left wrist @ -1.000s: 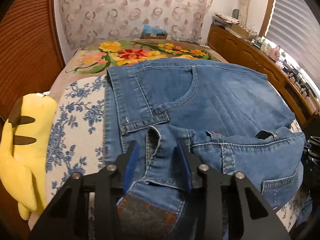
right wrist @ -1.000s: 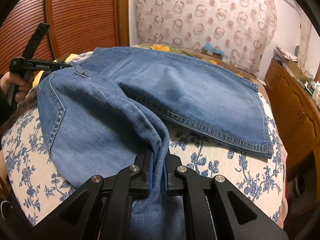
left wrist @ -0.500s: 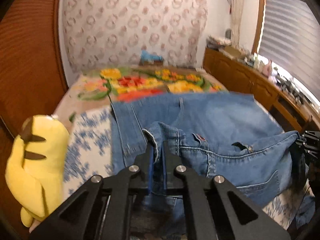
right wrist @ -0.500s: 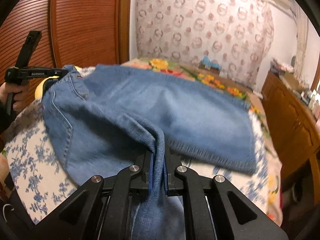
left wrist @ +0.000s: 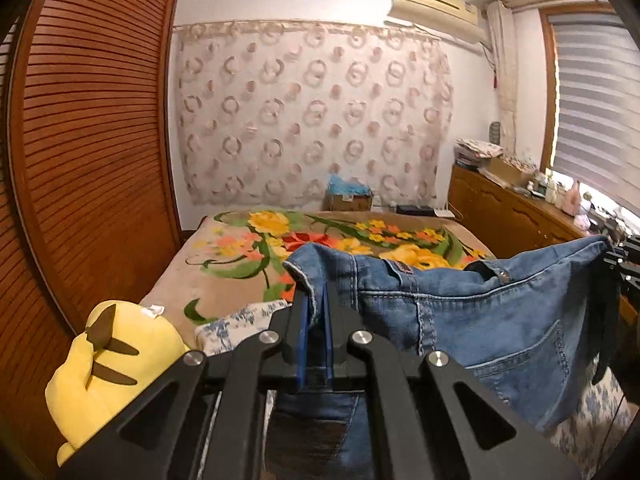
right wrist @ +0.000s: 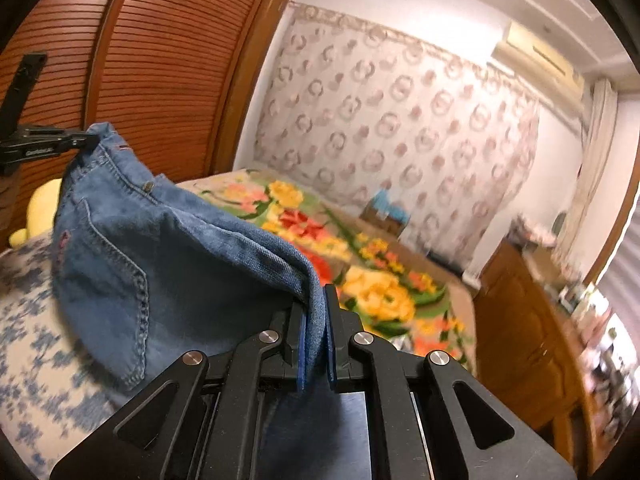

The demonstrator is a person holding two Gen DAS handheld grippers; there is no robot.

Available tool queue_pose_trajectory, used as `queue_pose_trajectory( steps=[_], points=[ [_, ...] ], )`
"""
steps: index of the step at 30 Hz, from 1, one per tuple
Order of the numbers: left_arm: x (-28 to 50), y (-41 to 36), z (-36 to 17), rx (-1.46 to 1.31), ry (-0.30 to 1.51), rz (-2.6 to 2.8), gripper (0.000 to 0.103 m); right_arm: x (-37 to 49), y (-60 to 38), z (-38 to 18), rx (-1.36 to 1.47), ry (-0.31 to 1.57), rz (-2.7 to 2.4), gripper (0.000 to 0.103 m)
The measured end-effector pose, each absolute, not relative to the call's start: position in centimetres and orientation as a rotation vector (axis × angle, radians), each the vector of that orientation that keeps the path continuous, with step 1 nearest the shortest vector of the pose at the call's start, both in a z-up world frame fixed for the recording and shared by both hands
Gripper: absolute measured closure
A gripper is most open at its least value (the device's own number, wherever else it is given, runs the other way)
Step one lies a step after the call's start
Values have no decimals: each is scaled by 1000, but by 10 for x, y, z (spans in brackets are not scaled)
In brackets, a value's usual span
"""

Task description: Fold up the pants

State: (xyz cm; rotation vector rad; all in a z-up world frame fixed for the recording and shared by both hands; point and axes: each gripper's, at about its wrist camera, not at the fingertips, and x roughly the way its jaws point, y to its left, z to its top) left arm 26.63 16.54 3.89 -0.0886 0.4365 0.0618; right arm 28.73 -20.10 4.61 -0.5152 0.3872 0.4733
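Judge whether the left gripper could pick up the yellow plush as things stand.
Probably not: the left gripper is shut on the jeans, so its jaws are occupied. The plush lies uncovered beside it on the bed.

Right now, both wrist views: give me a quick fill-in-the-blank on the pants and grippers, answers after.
1. Both grippers are shut on the blue denim ____.
2. The left gripper grips the jeans at the ____ end, near the button.
3. The plush toy beside the bed is ____ in colour.
4. The right gripper pinches a ____ of denim.

Answers: jeans; waistband; yellow; fold
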Motion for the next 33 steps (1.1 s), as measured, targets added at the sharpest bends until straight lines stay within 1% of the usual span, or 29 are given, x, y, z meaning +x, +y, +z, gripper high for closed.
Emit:
queue_pose_trajectory(
  steps=[3, 7, 16, 18, 19, 20, 22, 23, 24, 25, 28, 30, 33],
  points=[
    [282, 172, 36, -93, 436, 75, 100, 308, -191, 41, -538, 385, 464, 98],
    [303, 178, 24, -97, 453, 81, 100, 339, -181, 20, -554, 422, 452, 98],
    [341, 171, -6, -88, 532, 79, 99, 394, -179, -36, -524, 579, 459, 98],
    [344, 168, -11, -92, 558, 67, 94, 402, -182, -42, -496, 612, 468, 98],
    [344, 167, -12, -91, 571, 61, 92, 405, -184, -43, -485, 623, 470, 96],
    [343, 165, -12, -91, 579, 59, 88, 407, -185, -43, -472, 631, 469, 93],
    [337, 160, -11, -81, 569, 59, 77, 409, -187, -41, -447, 644, 478, 84],
    [334, 158, -9, -71, 565, 63, 65, 409, -189, -39, -433, 648, 483, 74],
    [329, 155, -8, -61, 562, 59, 60, 407, -192, -37, -419, 648, 484, 66],
    [325, 153, -7, -54, 563, 48, 59, 405, -194, -34, -408, 646, 484, 64],
    [315, 145, -9, -38, 602, 7, 52, 397, -203, -29, -385, 653, 490, 60],
    [308, 138, -13, -37, 620, -21, 41, 390, -212, -26, -372, 652, 494, 57],
    [300, 127, -22, -51, 668, -63, 41, 383, -224, -24, -354, 666, 486, 55]
  ],
)
